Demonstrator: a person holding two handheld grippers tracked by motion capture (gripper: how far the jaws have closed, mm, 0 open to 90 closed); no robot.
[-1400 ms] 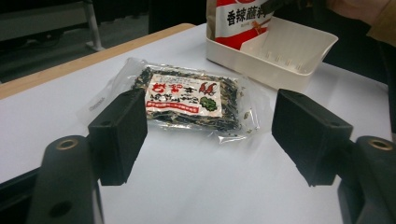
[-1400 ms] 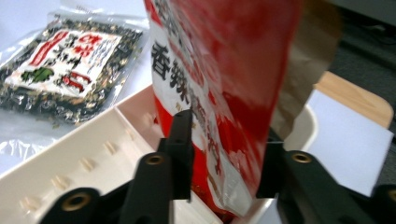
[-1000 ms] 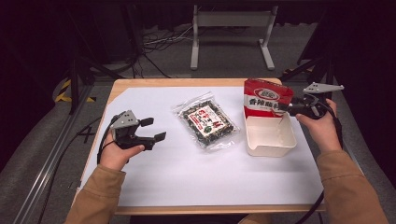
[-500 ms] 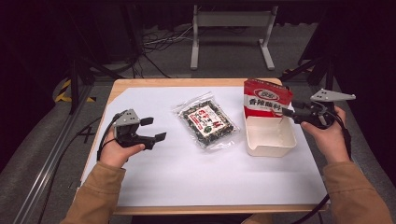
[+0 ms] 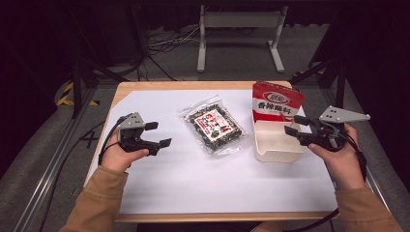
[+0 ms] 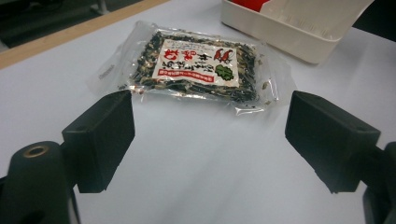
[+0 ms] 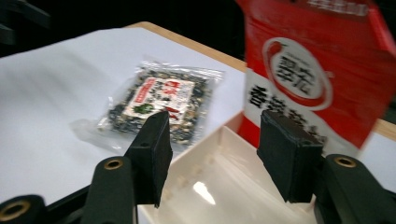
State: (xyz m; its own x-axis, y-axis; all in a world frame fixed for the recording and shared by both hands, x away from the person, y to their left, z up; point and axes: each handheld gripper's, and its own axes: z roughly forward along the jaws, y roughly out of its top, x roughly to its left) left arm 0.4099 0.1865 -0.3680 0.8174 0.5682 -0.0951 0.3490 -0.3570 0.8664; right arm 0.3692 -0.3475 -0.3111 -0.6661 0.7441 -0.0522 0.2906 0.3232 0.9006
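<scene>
- The red pouch [image 5: 277, 101] stands upright in the far end of the white tray [image 5: 275, 145], right of centre in the high view. It is a flat, glossy packet, red above with a white band below that carries dark Chinese characters. In the right gripper view [image 7: 308, 70], upper right, a round white-ringed emblem shows on its red face, blurred.
- The white tray is a shallow rectangular tub of smooth plastic with rounded corners and small ribs along its inner wall [image 7: 219, 177].
- The right hand-held gripper [image 5: 296, 124] sits at the tray's right edge. Its jaws have just been opening and stand released, with nothing between them and the pouch apart from them.
- The clear bag [image 5: 214, 125] lies flat at the middle of the desk [image 5: 193, 86], a crinkly transparent packet of dark dried bits under a white label with red print too small to read [image 6: 198, 63].
- The left hand-held gripper [image 5: 157, 134], at the left, has jaws that have just been opening and are spread wide over bare white desk cover.
</scene>
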